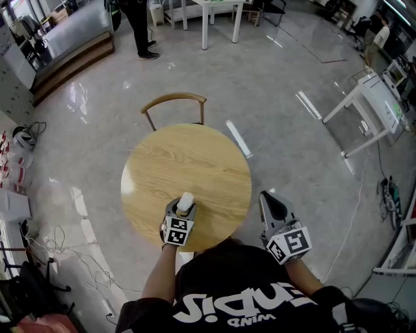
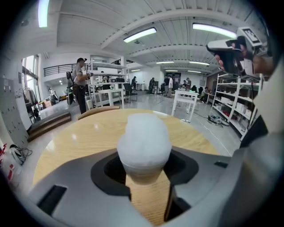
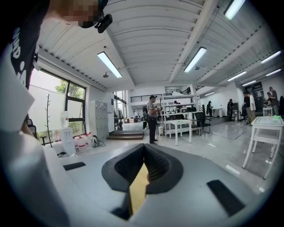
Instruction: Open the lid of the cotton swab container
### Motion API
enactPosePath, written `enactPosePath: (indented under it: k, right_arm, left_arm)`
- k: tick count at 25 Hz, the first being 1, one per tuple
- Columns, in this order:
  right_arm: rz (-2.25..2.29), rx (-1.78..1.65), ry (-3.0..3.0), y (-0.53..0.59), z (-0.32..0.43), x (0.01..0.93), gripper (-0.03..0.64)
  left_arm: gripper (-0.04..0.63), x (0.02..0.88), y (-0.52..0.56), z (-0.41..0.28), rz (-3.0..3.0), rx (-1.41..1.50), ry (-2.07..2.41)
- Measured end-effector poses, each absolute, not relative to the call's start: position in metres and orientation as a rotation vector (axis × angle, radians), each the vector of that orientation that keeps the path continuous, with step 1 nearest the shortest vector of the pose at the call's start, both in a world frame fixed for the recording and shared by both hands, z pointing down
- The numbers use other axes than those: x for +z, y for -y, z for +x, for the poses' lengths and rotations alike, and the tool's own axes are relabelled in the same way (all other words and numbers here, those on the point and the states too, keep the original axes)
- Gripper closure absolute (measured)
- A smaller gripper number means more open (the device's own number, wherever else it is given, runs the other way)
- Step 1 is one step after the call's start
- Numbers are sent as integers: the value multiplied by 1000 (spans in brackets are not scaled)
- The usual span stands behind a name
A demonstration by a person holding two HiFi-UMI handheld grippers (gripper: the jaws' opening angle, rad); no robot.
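Observation:
The cotton swab container [image 1: 186, 201] is a small clear tub with a frosted white lid on top. It sits near the front edge of the round wooden table [image 1: 188, 159]. My left gripper [image 1: 184, 209] is shut on it, one black pad on each side of its lower body. In the left gripper view the cotton swab container [image 2: 144, 142] fills the middle between the jaws of the left gripper [image 2: 144, 167], with its lid standing above them. My right gripper [image 1: 268, 197] hangs off the table's right edge. The jaws of the right gripper [image 3: 143, 150] are shut with nothing between them.
A wooden chair [image 1: 174, 99] stands at the table's far side. A person [image 1: 140, 26] stands far back beside white tables [image 1: 218, 13]. More white tables [image 1: 370, 97] stand to the right, and cables [image 1: 58, 247] lie on the floor at the left.

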State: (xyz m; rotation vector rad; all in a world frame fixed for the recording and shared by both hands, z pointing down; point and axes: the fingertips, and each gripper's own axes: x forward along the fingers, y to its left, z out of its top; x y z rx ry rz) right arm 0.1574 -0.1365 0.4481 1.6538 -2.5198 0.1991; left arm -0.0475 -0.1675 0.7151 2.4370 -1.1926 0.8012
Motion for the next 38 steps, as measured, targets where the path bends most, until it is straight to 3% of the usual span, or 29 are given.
enactPosePath:
  k: [24, 38]
  right_arm:
    - [1580, 243, 2611, 145, 139, 455, 617]
    - [1300, 260, 2786, 137, 111, 449, 615]
  left_arm:
    - [380, 538, 136, -11, 2705, 713, 818]
    - [380, 516, 112, -5, 2773, 718, 612]
